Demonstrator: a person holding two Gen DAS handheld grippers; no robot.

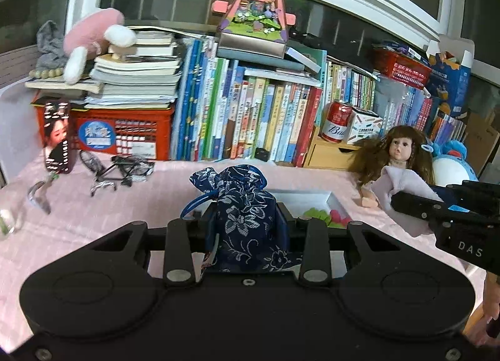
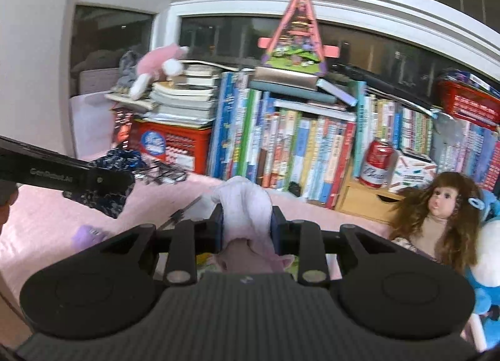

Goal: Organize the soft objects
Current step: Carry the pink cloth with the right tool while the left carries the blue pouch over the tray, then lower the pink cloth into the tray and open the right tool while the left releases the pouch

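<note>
Nearest us, our left tool (image 1: 247,220) clamps one dark blue floral pouch (image 1: 247,204), held upright above the pink table (image 1: 93,220). Our right tool (image 2: 247,220) is closed on one pale pink cloth (image 2: 243,204), which bunches between its fingers and hangs clear of the table. Both tools tilt gently downward, side by side. Beyond them we count one long row of books (image 1: 250,117), two red crates (image 1: 125,132), one white tray (image 1: 312,198) on the table behind the pouch, one brown-haired doll (image 1: 397,157) and one red can (image 1: 337,122).
</note>
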